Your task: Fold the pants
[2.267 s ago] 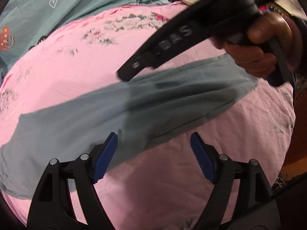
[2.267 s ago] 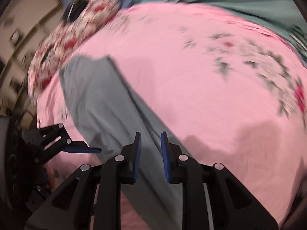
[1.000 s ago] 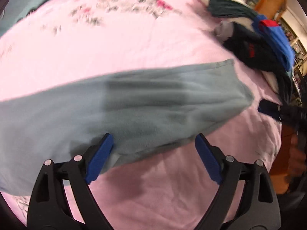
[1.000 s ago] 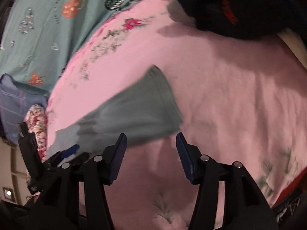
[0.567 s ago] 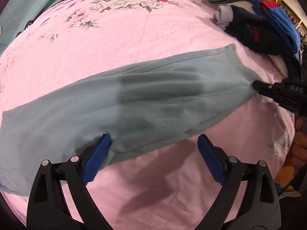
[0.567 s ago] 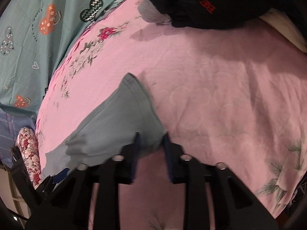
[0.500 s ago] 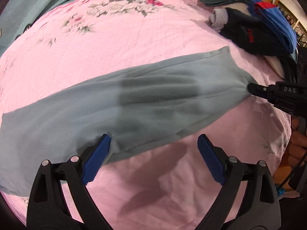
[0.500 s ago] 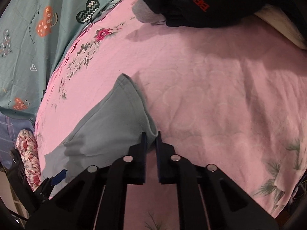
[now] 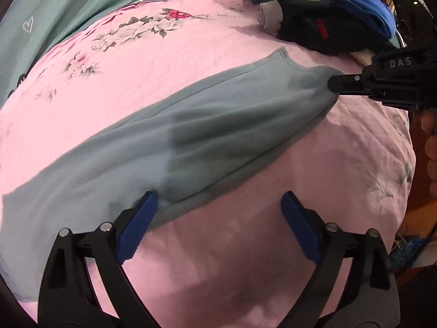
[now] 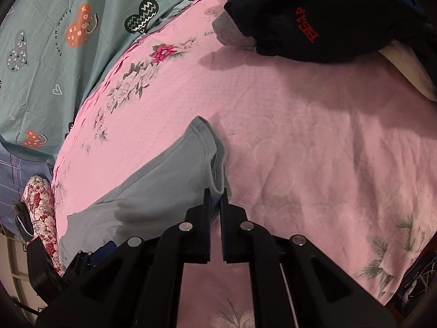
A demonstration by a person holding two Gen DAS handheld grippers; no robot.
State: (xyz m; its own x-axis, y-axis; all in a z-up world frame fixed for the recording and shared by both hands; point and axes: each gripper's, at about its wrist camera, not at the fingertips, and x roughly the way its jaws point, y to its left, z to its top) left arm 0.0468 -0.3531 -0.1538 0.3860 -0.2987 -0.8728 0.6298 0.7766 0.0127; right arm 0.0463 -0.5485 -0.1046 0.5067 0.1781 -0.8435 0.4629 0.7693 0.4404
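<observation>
Grey-blue pants [image 9: 174, 136] lie stretched across a pink floral bed sheet [image 9: 245, 246], running from lower left to upper right. My left gripper [image 9: 215, 218] is open, its blue pads wide apart; the left pad sits at the near edge of the pants around the middle. At the right end of the pants my right gripper [image 9: 331, 83] pinches the hem. In the right wrist view the right gripper [image 10: 215, 194] is shut on the hem corner of the pants [image 10: 169, 180], with the fabric bunched between its pads.
A pile of dark and blue clothes [image 9: 327, 24] lies on a pillow at the far right of the bed. A teal patterned sheet [image 10: 54, 41] covers the far side. A floral cushion [image 10: 41, 213] sits at the left edge. A hand [image 9: 431, 142] holds the right gripper.
The right gripper came down onto the pants' end and closed on the hem. The left gripper slid a little along the near edge and rolled slightly, still open.
</observation>
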